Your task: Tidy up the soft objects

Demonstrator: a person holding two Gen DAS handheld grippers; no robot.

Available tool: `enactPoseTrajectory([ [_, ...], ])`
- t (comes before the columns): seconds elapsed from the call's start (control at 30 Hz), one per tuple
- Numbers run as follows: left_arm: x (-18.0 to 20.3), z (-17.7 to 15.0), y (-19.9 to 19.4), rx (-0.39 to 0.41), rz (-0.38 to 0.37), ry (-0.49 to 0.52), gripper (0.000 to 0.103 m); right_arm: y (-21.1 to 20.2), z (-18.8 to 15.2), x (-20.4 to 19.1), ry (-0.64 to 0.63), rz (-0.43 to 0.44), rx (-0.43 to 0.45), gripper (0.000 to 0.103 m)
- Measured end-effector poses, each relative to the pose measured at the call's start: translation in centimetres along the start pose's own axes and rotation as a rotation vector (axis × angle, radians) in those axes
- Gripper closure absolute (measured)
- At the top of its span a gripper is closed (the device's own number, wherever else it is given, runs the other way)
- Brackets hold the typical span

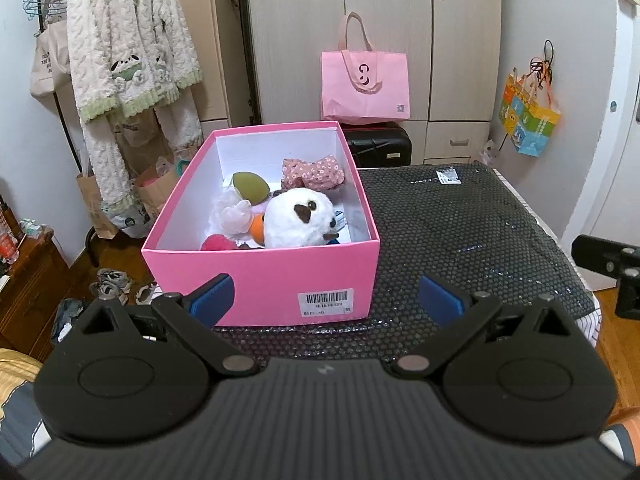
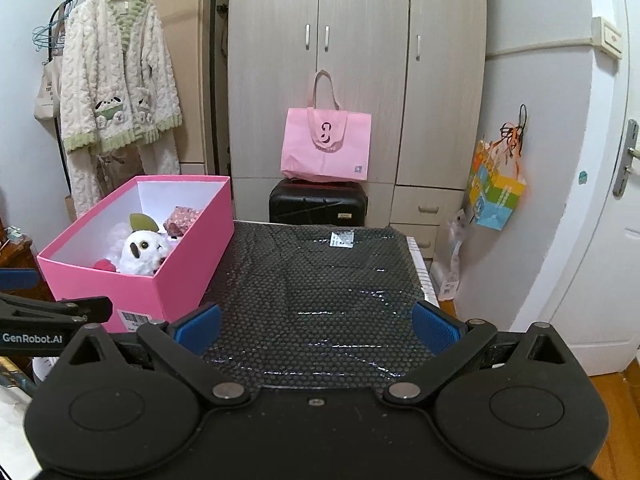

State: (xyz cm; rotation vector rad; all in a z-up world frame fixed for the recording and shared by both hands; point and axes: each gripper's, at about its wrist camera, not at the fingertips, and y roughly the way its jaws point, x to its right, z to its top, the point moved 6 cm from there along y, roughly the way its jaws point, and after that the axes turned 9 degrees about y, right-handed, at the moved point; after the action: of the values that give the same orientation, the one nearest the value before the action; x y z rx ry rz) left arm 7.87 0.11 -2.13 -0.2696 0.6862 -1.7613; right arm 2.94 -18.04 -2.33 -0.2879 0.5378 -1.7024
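Observation:
A pink box (image 1: 264, 276) stands on the left of a table covered in black bubble wrap (image 1: 460, 236). Inside lie a white plush owl (image 1: 298, 218), a floral fabric piece (image 1: 312, 174), an olive-green soft toy (image 1: 250, 188), a pink fluffy toy (image 1: 218, 243) and an orange one (image 1: 258, 229). My left gripper (image 1: 326, 300) is open and empty, just in front of the box. In the right wrist view the box (image 2: 160, 280) is at the left with the owl (image 2: 142, 252) inside. My right gripper (image 2: 316, 328) is open and empty over the bubble wrap (image 2: 320, 280).
A pink tote bag (image 2: 326, 146) sits on a black suitcase (image 2: 318, 204) before a wardrobe (image 2: 360, 60) beyond the table. A fleece robe (image 1: 128, 48) hangs at the left. A colourful bag (image 2: 496, 192) hangs at the right by a door (image 2: 600, 220). Shoes (image 1: 112, 284) lie on the floor.

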Motion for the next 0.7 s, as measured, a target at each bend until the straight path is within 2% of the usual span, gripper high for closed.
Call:
enactPoseTrajectory([
  [0.37,0.77,0.01,-0.67,0.040,0.024,0.029,0.002,0.05,-0.23,-0.23,0.004,-0.007,0.006,0.000],
  [0.7,0.54,-0.06,0.05,0.026,0.026,0.017,0.002,0.48,-0.46,0.11,0.019,-0.001,0.000,0.000],
])
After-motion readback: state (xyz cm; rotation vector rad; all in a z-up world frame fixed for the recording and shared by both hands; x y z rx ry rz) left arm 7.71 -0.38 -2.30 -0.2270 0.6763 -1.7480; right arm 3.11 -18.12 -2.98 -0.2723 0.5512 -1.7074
